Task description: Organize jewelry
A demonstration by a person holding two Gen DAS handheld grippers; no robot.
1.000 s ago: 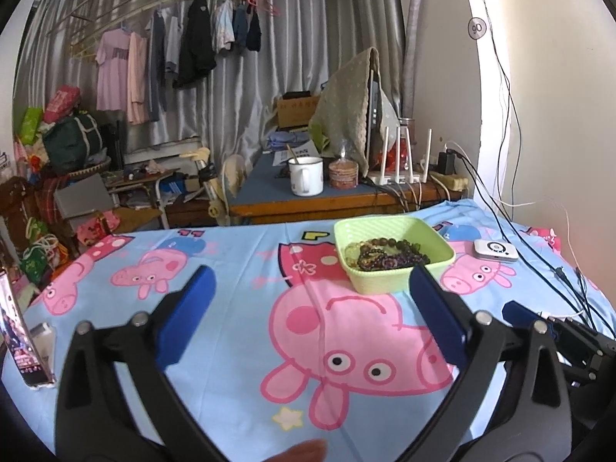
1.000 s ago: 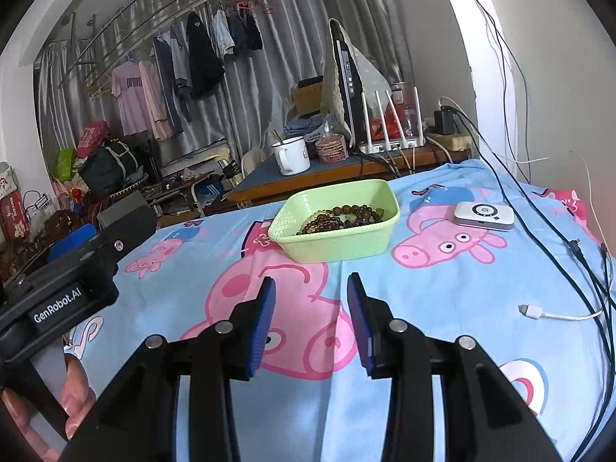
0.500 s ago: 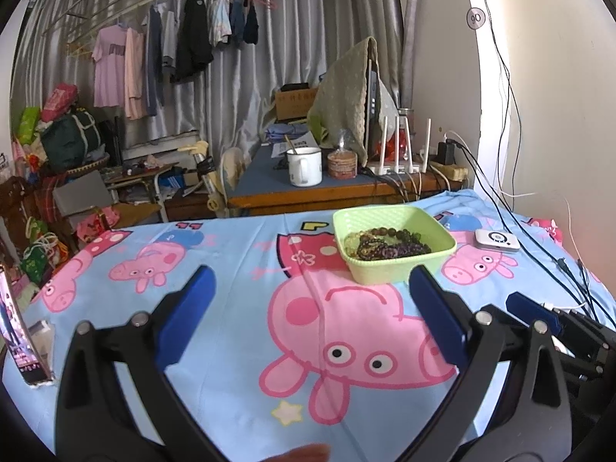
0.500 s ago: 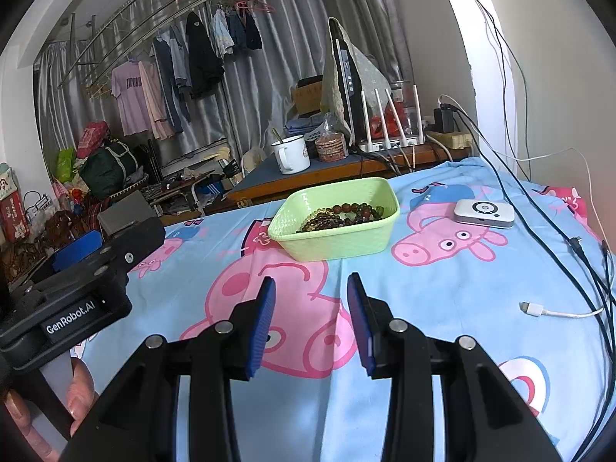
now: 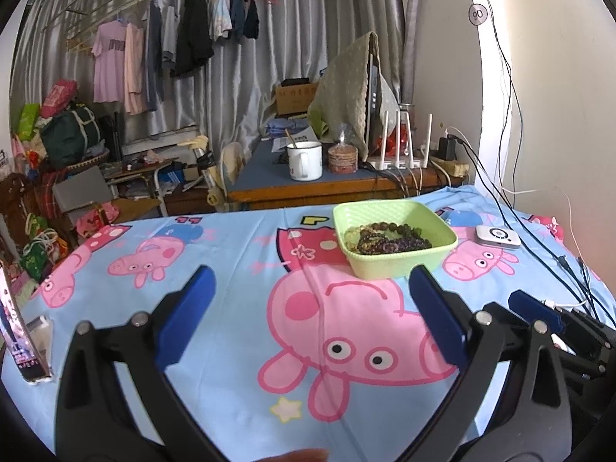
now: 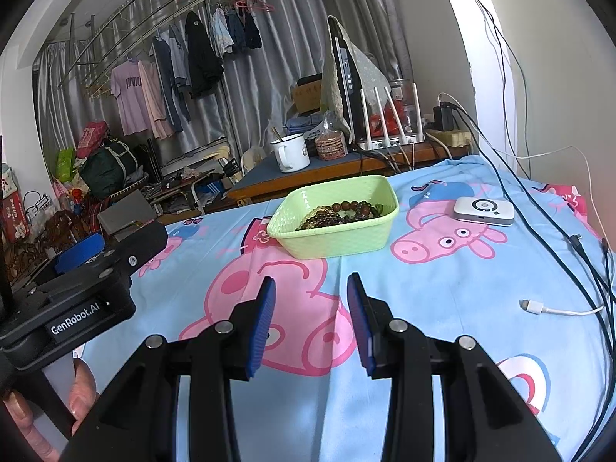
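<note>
Beads (image 6: 340,213) in basket (image 6: 338,236), tools apart

Phone (image 5: 17,331) getting cut off by left edge; beads (image 6: 338,213) partly hiding behind basket (image 6: 338,238) wall, indiv. pieces too small to tell.

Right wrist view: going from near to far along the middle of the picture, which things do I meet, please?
Right gripper → green basket holding beaded bracelets → white mug on the desk behind.

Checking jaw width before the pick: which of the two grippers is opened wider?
The left gripper: its blue pads stand far apart, spanning the pig print. The right gripper shows only a narrow gap.
</note>
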